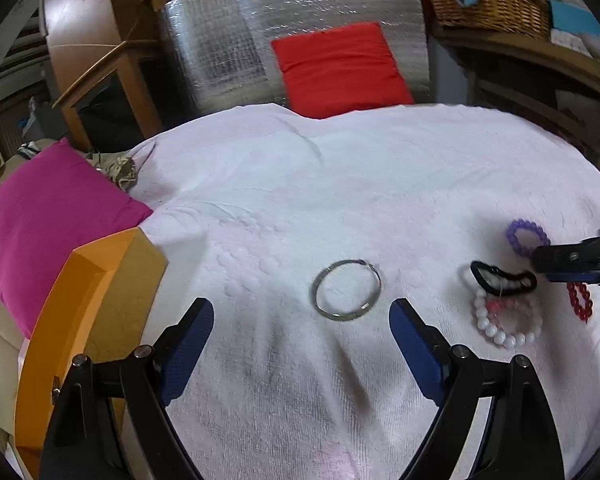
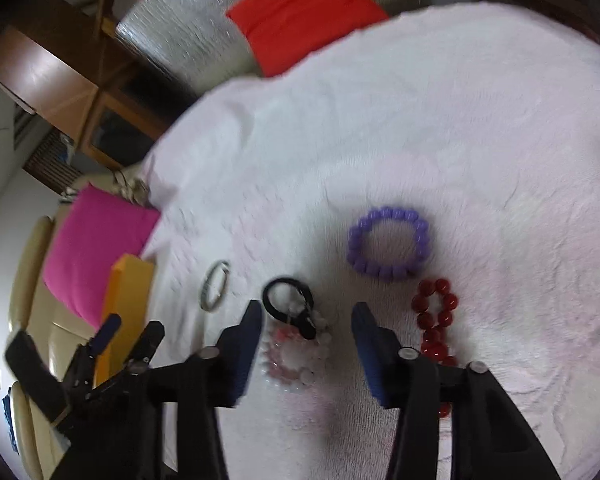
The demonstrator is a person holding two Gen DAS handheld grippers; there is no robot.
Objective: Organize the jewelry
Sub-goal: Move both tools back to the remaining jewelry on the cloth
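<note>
Approach step. Your left gripper hangs open just short of the metal bangle on the white towel. Your right gripper hovers open over the black ring and white beads. Next: lower, then close.
</note>
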